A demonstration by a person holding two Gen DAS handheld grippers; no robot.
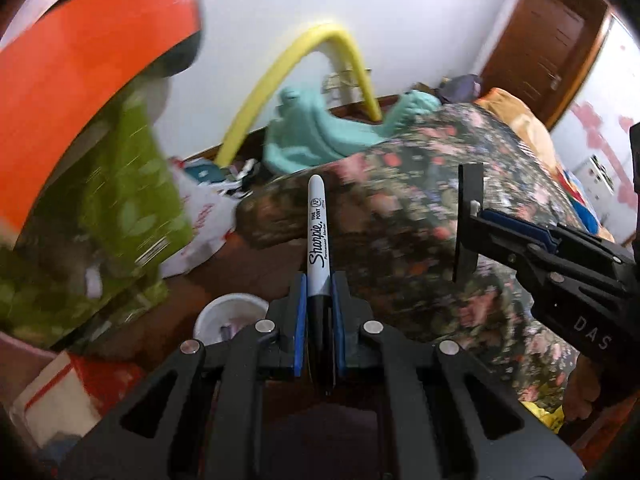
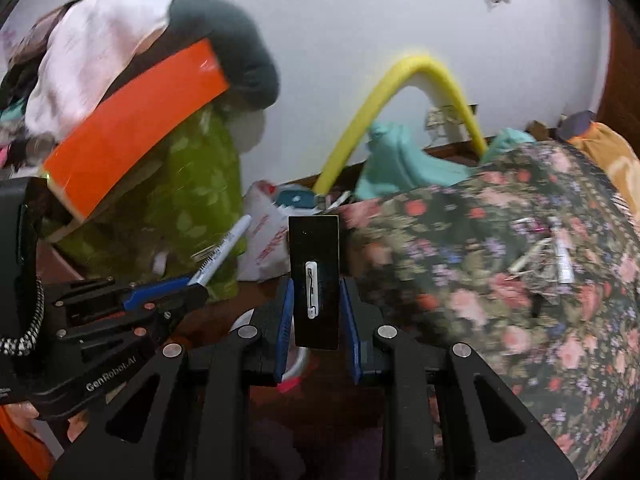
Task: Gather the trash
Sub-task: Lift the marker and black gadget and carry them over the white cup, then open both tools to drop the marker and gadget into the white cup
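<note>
Both jaws are squeezed shut: the left gripper holds a marker, the right gripper holds a flat black card, above the white cup. Either could slip out and miss.

Open lane straight ahead, low: brown floor btwn green leafy fabric on left and floral blanket on right. Far end of lane blocked by white plastic bag; teal cloth and yellow foam tube behind it. Orange panel overhangs upper left. White cup sits near, left of centre. Right side all blanket, w/ small wrappers on top.
</note>
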